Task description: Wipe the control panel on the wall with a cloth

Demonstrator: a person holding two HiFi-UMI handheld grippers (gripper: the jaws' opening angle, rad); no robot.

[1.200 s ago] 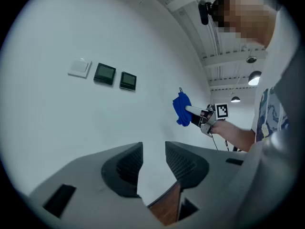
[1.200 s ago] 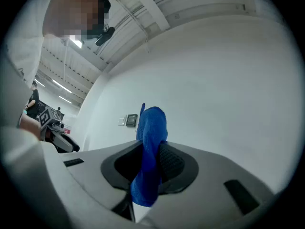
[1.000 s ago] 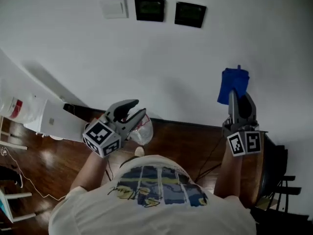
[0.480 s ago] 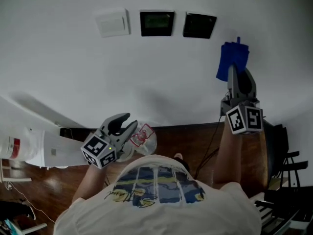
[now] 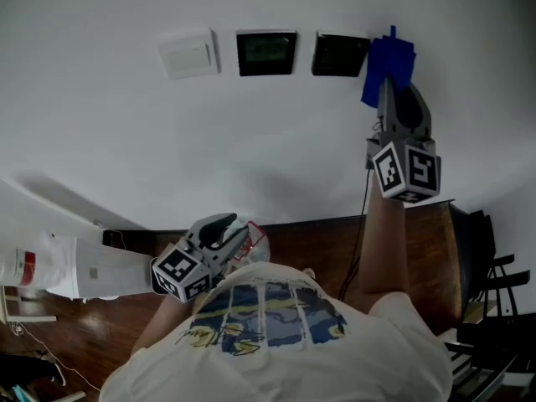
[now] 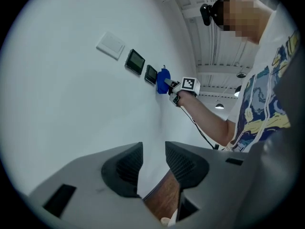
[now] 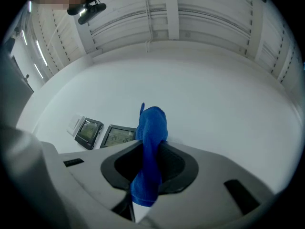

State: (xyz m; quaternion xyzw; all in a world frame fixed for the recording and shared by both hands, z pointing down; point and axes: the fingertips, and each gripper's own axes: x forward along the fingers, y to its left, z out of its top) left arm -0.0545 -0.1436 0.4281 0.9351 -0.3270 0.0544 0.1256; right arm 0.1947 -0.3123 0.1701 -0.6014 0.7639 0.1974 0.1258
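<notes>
The right control panel point(image 5: 339, 55) and the left control panel point(image 5: 266, 53) sit side by side on the wall point(image 5: 126, 132), top centre of the head view. The blue cloth point(image 5: 388, 61) is just beside the right one, clamped in my right tool point(image 5: 394, 99), arm stretched up. My left tool point(image 5: 224, 231) hangs low at lower centre, jaws slightly apart and empty.

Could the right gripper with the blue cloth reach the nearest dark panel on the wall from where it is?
Probably yes. The right gripper holds the cloth right beside that panel, with only bare wall between them.
</notes>
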